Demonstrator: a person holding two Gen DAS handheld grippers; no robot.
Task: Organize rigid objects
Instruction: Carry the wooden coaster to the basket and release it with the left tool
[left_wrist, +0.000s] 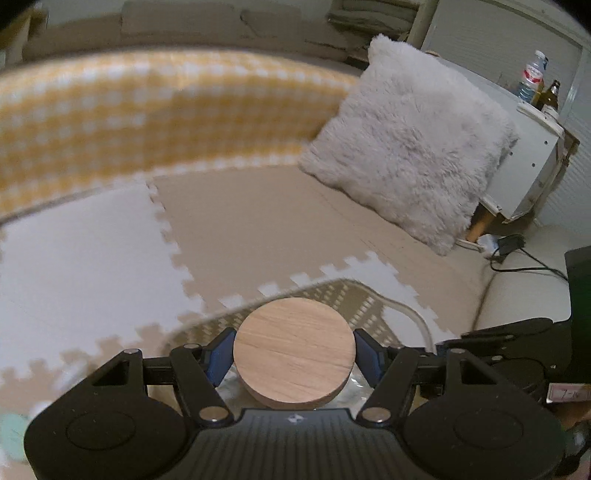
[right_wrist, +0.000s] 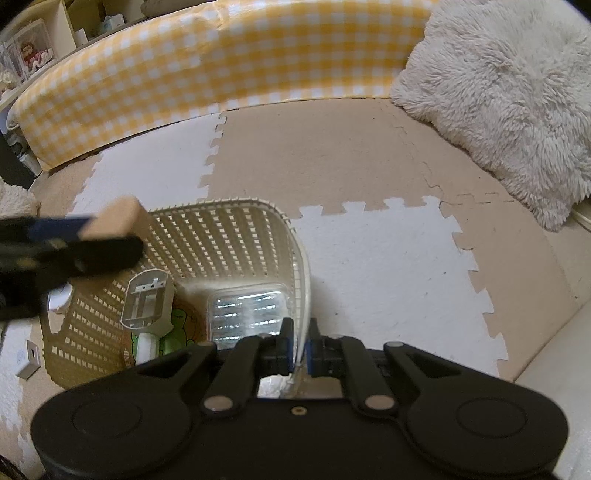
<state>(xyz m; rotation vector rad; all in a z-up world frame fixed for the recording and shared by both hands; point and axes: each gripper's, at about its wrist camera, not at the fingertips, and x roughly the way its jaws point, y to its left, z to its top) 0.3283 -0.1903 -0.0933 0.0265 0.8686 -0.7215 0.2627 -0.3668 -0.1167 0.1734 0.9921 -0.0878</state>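
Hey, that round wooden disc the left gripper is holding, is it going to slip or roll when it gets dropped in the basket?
The wooden disc looks rigid, so the left gripper pinching its edges should hold. Its smooth rim might slip. Released flat over the basket, it probably settles rather than rolls.

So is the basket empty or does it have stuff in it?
It has stuff in it. Inside the basket lie a clear plastic box, a clear scoop-shaped piece and something with a green frog picture.

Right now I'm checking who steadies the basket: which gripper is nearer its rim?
Right. The right gripper is clamped on the basket rim; the left gripper holds a wooden disc above the basket.
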